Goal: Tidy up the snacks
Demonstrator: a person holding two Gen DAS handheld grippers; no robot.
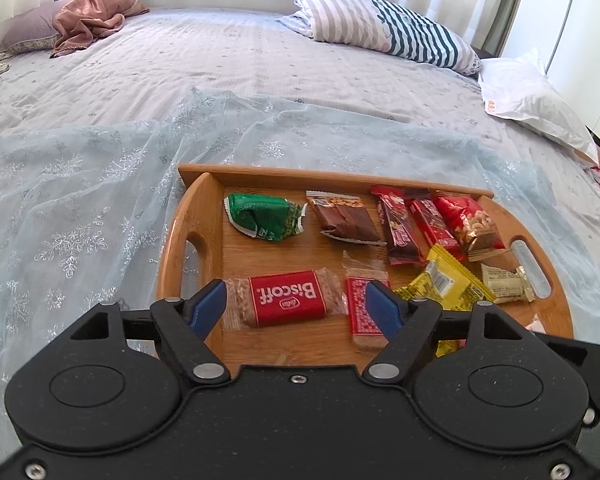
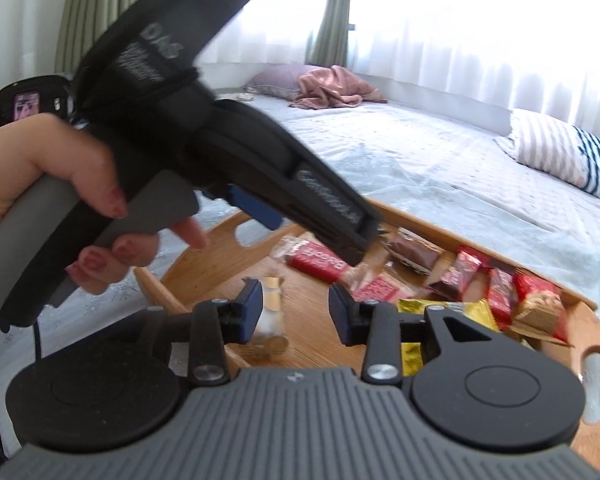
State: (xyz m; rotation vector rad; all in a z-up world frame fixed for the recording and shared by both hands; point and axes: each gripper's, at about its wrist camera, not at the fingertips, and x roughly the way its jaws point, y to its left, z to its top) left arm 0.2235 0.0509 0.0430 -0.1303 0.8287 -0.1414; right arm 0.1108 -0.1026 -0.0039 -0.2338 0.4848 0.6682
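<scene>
A wooden tray (image 1: pixel 204 208) lies on the bed with several wrapped snacks. My left gripper (image 1: pixel 296 308) is open, its blue pads either side of a red Biscoff biscuit (image 1: pixel 286 298) at the tray's near edge; a second red biscuit pack (image 1: pixel 362 316) lies beside the right pad. Behind lie a green packet (image 1: pixel 264 216), a brown bar (image 1: pixel 346 220), red bars (image 1: pixel 416 224) and yellow packets (image 1: pixel 448 284). My right gripper (image 2: pixel 296 312) is open above the tray (image 2: pixel 204 276), with a clear-wrapped snack (image 2: pixel 270 320) by its left pad. The left gripper body (image 2: pixel 228 140) crosses that view.
The tray sits on a pale blue sheer cloth (image 1: pixel 80 200) over the bedspread. A striped pillow (image 1: pixel 392 28), a pink blanket (image 1: pixel 88 20) and a white bag (image 1: pixel 536 104) lie further off. A black bag (image 2: pixel 28 96) stands at the left.
</scene>
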